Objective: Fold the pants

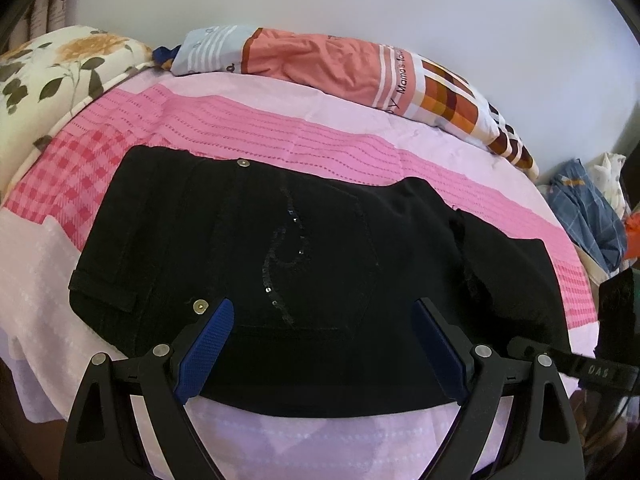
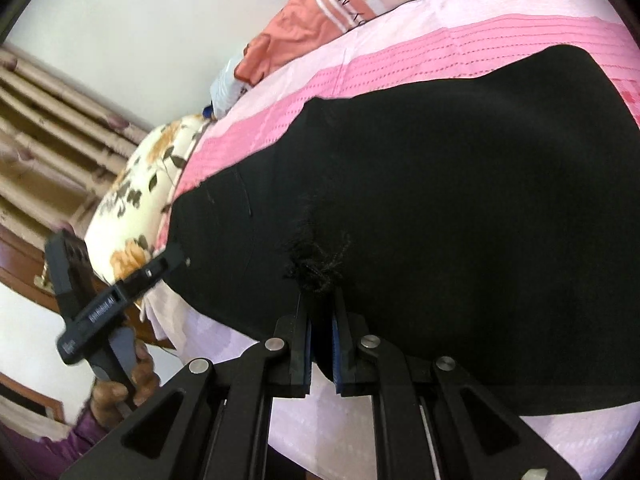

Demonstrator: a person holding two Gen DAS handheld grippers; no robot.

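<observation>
Black pants (image 1: 280, 264) lie folded on the pink bedsheet (image 1: 248, 124), with a sequinned back pocket and metal rivets facing up. My left gripper (image 1: 322, 312) is open, its blue pads (image 1: 208, 344) spread over the near edge of the pants, holding nothing. In the right wrist view the pants (image 2: 460, 200) fill the frame. My right gripper (image 2: 320, 312) is shut on the frayed hem (image 2: 316, 264) of a pant leg at the near edge. The left gripper (image 2: 120, 296) shows at the left of that view, held by a hand.
A floral pillow (image 1: 52, 76) lies at the bed's far left. A bundled orange, white and checked cloth (image 1: 360, 68) lies along the far edge by the wall. More clothes (image 1: 588, 208) are piled off the bed's right side. Curtains (image 2: 48, 128) hang beyond the pillow.
</observation>
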